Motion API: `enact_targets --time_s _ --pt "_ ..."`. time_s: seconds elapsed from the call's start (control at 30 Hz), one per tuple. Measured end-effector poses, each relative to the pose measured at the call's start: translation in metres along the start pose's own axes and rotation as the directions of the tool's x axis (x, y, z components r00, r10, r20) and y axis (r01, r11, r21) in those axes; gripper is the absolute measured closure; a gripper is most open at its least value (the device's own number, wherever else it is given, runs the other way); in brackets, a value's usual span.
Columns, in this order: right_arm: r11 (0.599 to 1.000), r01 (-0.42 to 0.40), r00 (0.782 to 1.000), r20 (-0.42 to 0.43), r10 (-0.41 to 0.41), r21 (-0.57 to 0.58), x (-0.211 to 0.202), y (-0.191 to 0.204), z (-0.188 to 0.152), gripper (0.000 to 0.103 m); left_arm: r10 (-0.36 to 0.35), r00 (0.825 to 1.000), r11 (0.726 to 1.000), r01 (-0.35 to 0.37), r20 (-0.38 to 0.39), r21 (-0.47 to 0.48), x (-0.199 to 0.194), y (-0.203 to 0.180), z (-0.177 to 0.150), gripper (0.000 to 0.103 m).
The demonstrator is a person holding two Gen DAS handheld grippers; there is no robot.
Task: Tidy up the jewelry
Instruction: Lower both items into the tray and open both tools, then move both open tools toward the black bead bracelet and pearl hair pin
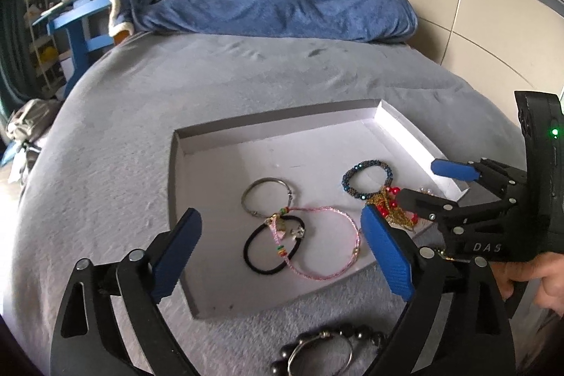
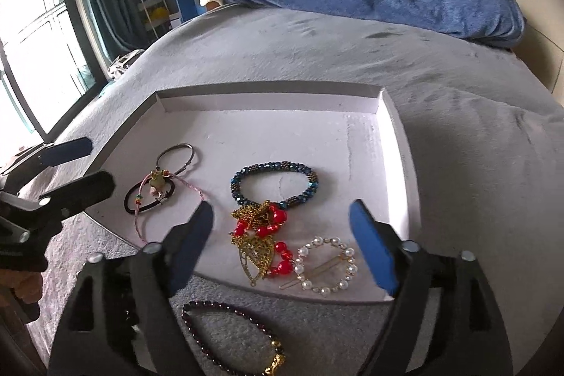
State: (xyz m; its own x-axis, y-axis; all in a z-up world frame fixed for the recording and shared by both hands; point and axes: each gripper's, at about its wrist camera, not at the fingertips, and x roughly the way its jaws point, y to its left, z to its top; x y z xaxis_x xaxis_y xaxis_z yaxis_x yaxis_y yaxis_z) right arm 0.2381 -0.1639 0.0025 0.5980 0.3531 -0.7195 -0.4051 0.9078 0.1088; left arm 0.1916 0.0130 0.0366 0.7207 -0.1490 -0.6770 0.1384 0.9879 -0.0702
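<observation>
Nearest, outside the tray on the grey bedcover [image 2: 352, 66], lie two bracelets: a dark garnet-coloured bead bracelet [image 2: 225, 333] with a gold charm just below the right gripper [image 2: 282, 245], and a black bead bracelet [image 1: 331, 351] with a metal ring under the left gripper [image 1: 282, 256]. Both grippers stand wide open with nothing between their blue pads.

Beyond them sits the shallow white tray [image 2: 268, 101]. Framed between the right gripper's fingers, at the tray's near edge, are a pearl ring clip [image 2: 326, 265] and, touching it on the left, a tangle of gold chain with red beads [image 2: 262, 242]. Just beyond that lies a blue beaded bracelet [image 2: 275, 182], its near rim touching the tangle. Further left, between the left gripper's fingers, a black hair tie [image 1: 273, 244], a pink cord bracelet [image 1: 324, 242] and a thin metal bangle [image 1: 266, 196] overlap.

The right gripper's body reads "DAS" [image 1: 486, 247].

Farthest, a blue blanket [image 1: 282, 2] is heaped across the bed.
</observation>
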Motion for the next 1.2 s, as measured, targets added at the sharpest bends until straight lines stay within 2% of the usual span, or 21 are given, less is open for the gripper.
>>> enact_targets --time_s 0.2,0.5,1.0,1.2 --pt "1.000 0.006 1.000 0.024 -0.006 0.021 -0.017 -0.003 -0.006 0.017 0.024 0.999 1.000 -0.024 0.025 -0.005 -0.022 0.004 -0.012 0.010" --pt "0.999 0.004 0.999 0.053 -0.006 0.042 -0.042 0.001 -0.019 0.014 0.032 0.999 0.999 -0.031 0.024 -0.009 -0.049 0.006 -0.039 0.009" --pt "0.998 0.011 0.998 0.061 -0.015 0.069 -0.070 0.003 -0.055 0.015 0.018 1.000 0.999 -0.018 -0.005 -0.034 -0.059 0.014 -0.074 0.009" --pt "0.998 0.020 0.999 0.046 -0.023 0.062 -0.070 0.007 -0.065 0.015 0.012 1.000 1.000 -0.012 -0.014 -0.010 -0.064 0.013 -0.087 0.009"
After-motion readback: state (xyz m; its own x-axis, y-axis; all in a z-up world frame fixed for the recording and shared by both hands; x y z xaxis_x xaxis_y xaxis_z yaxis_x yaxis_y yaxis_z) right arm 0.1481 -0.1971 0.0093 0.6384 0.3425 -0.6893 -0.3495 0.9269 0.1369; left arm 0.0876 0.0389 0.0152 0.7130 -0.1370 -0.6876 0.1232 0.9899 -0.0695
